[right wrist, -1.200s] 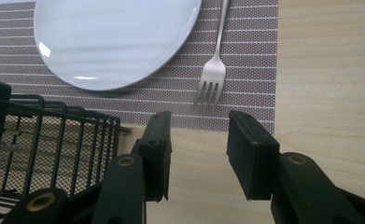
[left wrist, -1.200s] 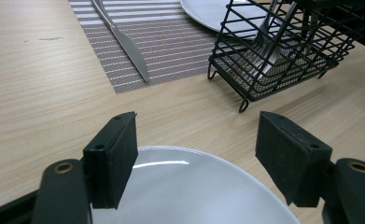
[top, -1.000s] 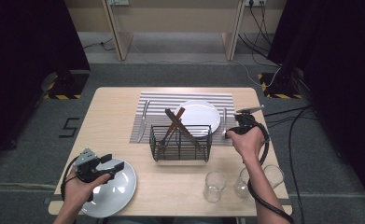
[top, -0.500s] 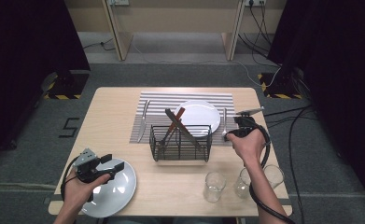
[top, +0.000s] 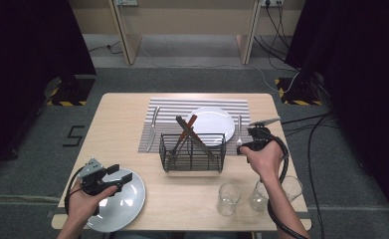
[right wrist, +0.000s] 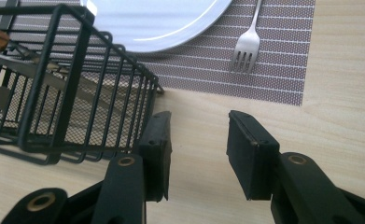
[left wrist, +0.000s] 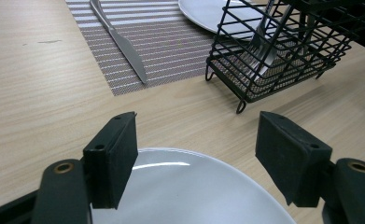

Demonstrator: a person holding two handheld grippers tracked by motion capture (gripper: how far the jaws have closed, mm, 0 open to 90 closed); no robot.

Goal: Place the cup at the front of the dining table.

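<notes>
Presently, item by item. My left gripper, black and two-jawed, hovers over the near-left round white plate at the table's front edge; in the left gripper view its jaws stand wide apart with nothing between them, the plate's rim just below them.

My right gripper sits low at the right end of the black wire cutlery basket, just beside it; in the right gripper view its jaws are parted a moderate way and hold nothing, bare light wooden table between them, the basket's corner close on one side.

The basket holds several utensils leaning crosswise, one with a brown wooden handle.

Behind the basket lies a grey striped placemat, bearing a second round white plate, a steel table knife on its left and a steel fork on its right, tines toward me in the right gripper view.

Two clear drinking glasses stand at the front right, near my right forearm.
</notes>
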